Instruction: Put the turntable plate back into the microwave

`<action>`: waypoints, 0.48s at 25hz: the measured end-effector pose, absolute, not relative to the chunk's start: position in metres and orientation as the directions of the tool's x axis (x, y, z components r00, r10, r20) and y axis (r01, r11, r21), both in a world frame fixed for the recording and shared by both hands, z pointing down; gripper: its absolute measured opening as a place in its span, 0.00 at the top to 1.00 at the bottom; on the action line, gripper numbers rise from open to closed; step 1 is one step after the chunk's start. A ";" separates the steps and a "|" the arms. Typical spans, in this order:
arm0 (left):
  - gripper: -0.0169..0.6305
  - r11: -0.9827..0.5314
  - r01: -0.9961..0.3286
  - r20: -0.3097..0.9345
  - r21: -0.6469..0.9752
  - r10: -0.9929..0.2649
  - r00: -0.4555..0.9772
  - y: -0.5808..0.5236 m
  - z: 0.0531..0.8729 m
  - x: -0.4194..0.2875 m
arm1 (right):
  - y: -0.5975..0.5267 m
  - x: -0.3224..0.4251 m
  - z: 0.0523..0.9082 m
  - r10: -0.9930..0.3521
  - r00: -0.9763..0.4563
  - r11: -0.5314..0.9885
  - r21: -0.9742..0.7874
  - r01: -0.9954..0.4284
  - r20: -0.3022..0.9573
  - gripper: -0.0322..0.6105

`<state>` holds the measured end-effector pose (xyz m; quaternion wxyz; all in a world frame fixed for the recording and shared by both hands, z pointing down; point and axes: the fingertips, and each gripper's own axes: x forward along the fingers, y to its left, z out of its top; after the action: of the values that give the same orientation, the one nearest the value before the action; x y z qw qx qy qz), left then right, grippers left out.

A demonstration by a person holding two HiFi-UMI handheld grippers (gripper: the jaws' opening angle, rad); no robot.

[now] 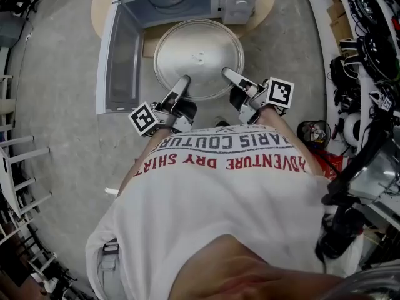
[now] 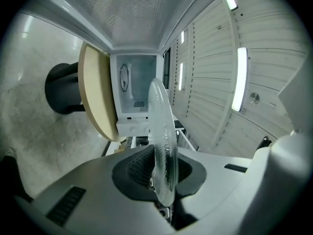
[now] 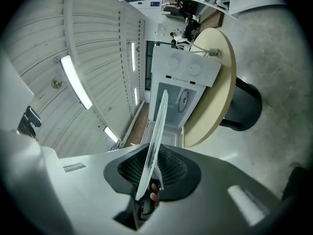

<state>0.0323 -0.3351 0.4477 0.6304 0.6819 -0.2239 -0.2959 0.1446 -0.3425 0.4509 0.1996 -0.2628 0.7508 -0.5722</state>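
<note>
Ribbed fingers (image 2: 141, 168) of left gripper (image 2: 162, 174) and right gripper (image 3: 149, 174) clamp the round (clear glass) turntable plate (image 1: 199, 58).

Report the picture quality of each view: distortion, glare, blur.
Head view: fisheye curves the edges; even light, turntable plate sharp, bottom of the frame soft. Left gripper view: black vignette corners, light strips blown out white. Right gripper view: same vignette, plate edge-on, ribbed panels bowed.
</note>
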 end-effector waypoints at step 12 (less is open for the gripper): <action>0.93 -0.119 0.050 -0.125 0.992 -0.797 0.591 -0.385 0.454 0.037 | -0.408 0.146 0.453 -0.496 -0.868 0.268 -0.956 -0.115 -0.035 0.87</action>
<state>0.0365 -0.3853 0.4541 0.6006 0.6596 -0.2828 -0.3526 0.1461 -0.4078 0.4531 0.1664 -0.1959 0.7788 -0.5723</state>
